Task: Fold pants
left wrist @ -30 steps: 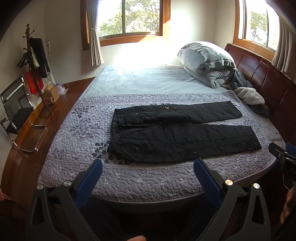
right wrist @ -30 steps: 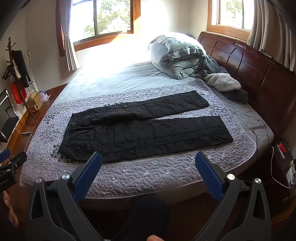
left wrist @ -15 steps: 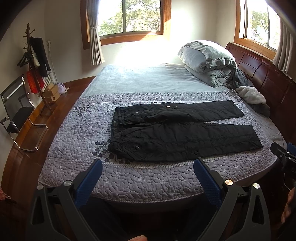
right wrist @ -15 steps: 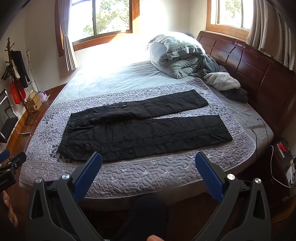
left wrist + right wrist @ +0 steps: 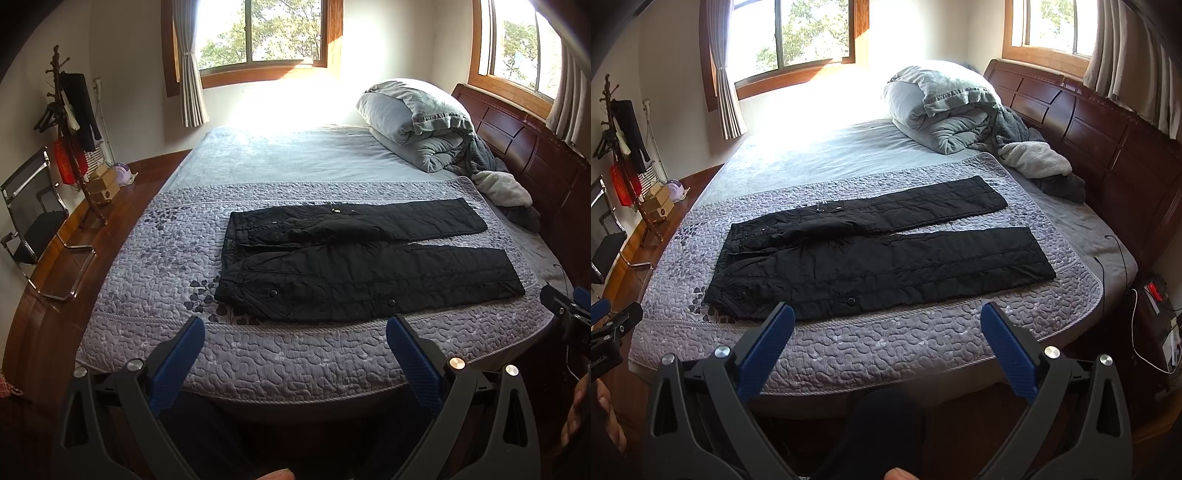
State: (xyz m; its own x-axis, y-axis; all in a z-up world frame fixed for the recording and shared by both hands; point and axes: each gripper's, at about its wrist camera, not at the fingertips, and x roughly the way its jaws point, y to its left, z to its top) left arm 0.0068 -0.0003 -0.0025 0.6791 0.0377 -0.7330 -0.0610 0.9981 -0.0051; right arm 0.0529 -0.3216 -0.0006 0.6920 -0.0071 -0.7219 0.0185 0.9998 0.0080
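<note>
Left view: the black quilted pants (image 5: pixel 365 262) lie flat mid-frame on the purple quilted blanket (image 5: pixel 295 354). The left gripper (image 5: pixel 295 347) is wide open, empty.

Right view: the right gripper (image 5: pixel 887 334) too. Grab both far-leg ends together.

Both fisheye views look forward along the blue-padded fingers of a hand-held gripper, from off the near long side of the bed (image 5: pixel 295 365), held back from it and slightly above, facing across the mattress toward the window wall. The left hand-held gripper (image 5: pixel 295 328) sits further toward the foot end; the right hand-held gripper (image 5: pixel 886 314) sits nearer the headboard (image 5: pixel 1108 140). Both share the black pants (image 5: pixel 362 266) spread on the quilted cover, the folded duvet (image 5: pixel 942 107) and each other's gripper tip at the frame edge.
</note>
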